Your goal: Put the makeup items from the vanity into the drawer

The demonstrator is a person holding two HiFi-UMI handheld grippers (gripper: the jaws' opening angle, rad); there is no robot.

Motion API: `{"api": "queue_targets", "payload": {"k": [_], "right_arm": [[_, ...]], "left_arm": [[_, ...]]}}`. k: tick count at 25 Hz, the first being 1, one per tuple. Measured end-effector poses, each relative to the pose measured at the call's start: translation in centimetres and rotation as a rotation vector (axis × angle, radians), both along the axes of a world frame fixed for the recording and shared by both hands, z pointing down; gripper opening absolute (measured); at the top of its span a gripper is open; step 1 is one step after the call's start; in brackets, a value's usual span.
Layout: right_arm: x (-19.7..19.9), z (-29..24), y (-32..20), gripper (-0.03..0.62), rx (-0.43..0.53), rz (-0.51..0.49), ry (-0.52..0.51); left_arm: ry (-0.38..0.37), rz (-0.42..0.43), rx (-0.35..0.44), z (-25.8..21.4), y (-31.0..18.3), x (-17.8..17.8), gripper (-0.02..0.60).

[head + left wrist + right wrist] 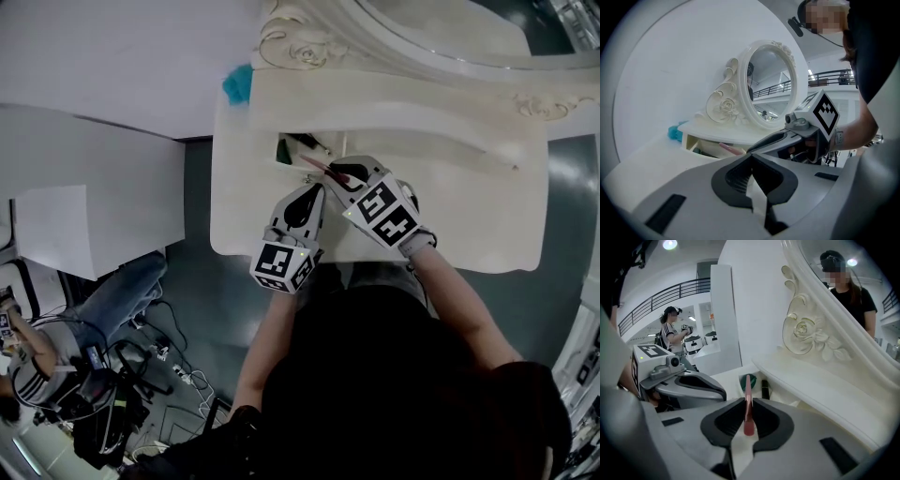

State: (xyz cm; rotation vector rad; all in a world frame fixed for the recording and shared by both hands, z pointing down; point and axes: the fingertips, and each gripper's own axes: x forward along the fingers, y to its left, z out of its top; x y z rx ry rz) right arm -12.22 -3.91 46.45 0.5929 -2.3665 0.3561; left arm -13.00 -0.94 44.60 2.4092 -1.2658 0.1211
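Care: your right gripper [746,403] clamps the slim pink makeup stick [748,392] above the open cream drawer [687,140]. If you release early, it may roll away. Your left gripper [752,158] is closed and empty.

A person [56,361] in a striped top and jeans sat low at the left on the dark floor [192,281], with cables [178,367] strewn just beside them. A pale counter [89,173] stood further up that side. In the right gripper view, a white pillar [724,315] rose before a balcony railing [670,291], under a ceiling light [669,244].
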Motion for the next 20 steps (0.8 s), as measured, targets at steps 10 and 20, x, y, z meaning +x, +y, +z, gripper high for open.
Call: {"api": "queue_targets", "payload": {"k": [10, 20], "right_arm": [[-1.7, 0.6, -2.1, 0.061, -0.025, 0.046, 0.051], [-2.1, 2.0, -4.0, 0.061, -0.031, 0.033, 0.195]], "left_arm": [[0.01, -0.027, 0.0, 0.5, -0.6, -3.4, 0.012], [0.019, -0.055, 0.003, 0.3, -1.1, -5.0, 0.012]]}}
